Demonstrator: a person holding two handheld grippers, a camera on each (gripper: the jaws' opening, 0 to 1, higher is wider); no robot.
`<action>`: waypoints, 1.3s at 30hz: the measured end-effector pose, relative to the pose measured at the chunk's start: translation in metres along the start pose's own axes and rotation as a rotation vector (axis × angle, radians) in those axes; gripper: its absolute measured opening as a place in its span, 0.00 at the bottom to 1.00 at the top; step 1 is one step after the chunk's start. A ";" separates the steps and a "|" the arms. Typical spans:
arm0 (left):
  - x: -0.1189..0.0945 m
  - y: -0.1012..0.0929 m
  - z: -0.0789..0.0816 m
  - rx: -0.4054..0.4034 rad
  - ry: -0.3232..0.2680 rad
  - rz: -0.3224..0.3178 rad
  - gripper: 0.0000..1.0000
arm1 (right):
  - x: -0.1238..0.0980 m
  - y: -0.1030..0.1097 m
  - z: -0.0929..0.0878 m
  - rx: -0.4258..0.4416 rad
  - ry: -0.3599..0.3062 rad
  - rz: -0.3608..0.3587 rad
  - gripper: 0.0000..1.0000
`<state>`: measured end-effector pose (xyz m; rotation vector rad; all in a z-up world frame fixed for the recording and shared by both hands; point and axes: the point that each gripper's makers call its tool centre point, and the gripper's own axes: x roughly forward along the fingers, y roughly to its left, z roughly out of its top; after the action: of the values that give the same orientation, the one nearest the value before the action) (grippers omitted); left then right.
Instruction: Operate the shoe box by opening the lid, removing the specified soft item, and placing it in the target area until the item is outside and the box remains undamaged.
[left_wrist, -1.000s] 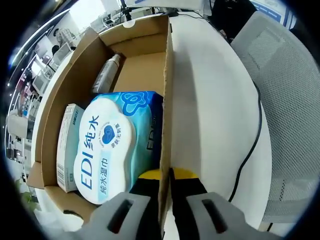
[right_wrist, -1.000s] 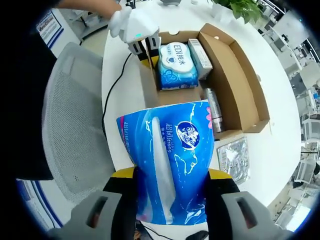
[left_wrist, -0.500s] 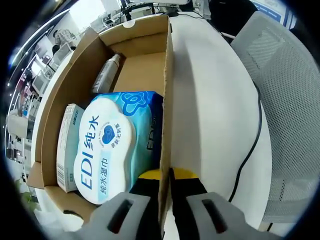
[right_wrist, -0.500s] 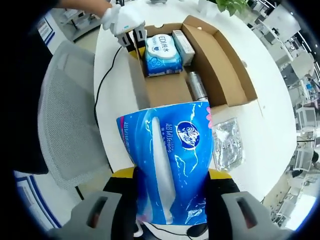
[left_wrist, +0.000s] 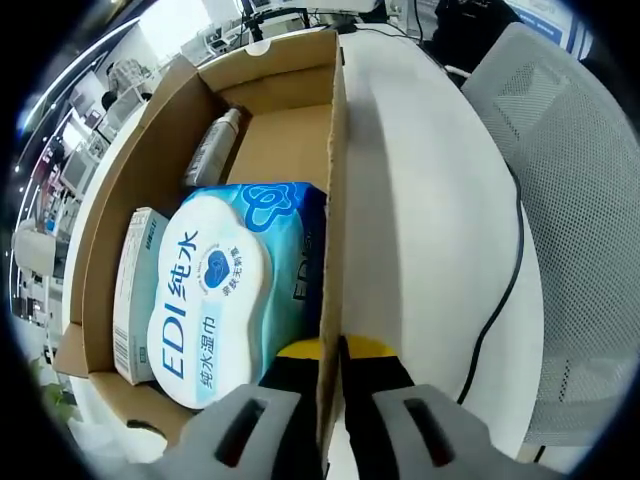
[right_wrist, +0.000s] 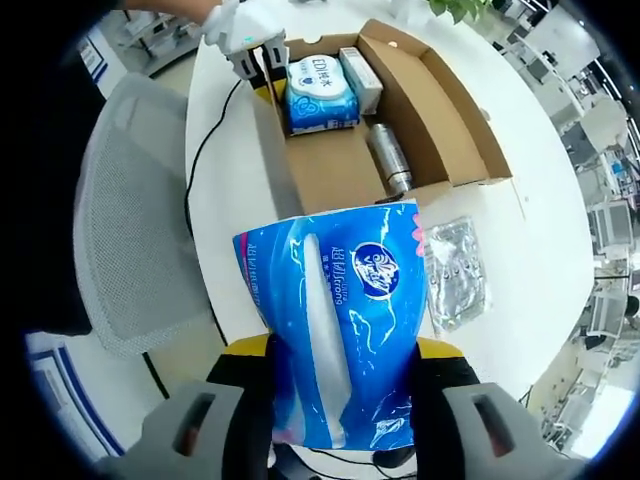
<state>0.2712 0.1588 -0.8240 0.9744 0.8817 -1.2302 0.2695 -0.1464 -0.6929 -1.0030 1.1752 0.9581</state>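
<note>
- In the right gripper view we see the right gripper with its jaws closed on a blue tissue pack, which stands up between them and is held above the white tabletop, outside the shoe box.
- Just beside the pack, near the tabletop's edge, a clear plastic bag lies flat, close to the box's end wall.
- In the same view we see the left gripper at the far end of the box, held by a white-gloved hand, reaching down onto the box's side wall.
- In the left gripper view our left gripper has its jaws narrowed on that upright cardboard wall, one jaw inside the box and one outside.
- Inside the box, against the gripped wall, sits a wet wipes pack with a white lid; a small white carton stands beside it along the opposite wall.
- A silver bottle lies further along the box floor.
- A black cable runs across the tabletop towards its edge, where a grey mesh chair stands.
</note>
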 end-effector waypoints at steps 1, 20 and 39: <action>0.000 0.000 0.000 0.000 0.000 0.000 0.02 | 0.000 0.000 0.001 0.002 -0.001 -0.001 0.50; 0.000 -0.001 -0.002 -0.003 0.000 0.000 0.02 | -0.015 -0.025 0.006 -0.067 0.017 -0.023 0.50; 0.001 0.000 -0.001 -0.011 0.001 0.001 0.02 | -0.022 -0.047 0.006 -0.155 0.031 0.009 0.51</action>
<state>0.2713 0.1591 -0.8255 0.9663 0.8879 -1.2232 0.3131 -0.1550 -0.6658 -1.1402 1.1452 1.0562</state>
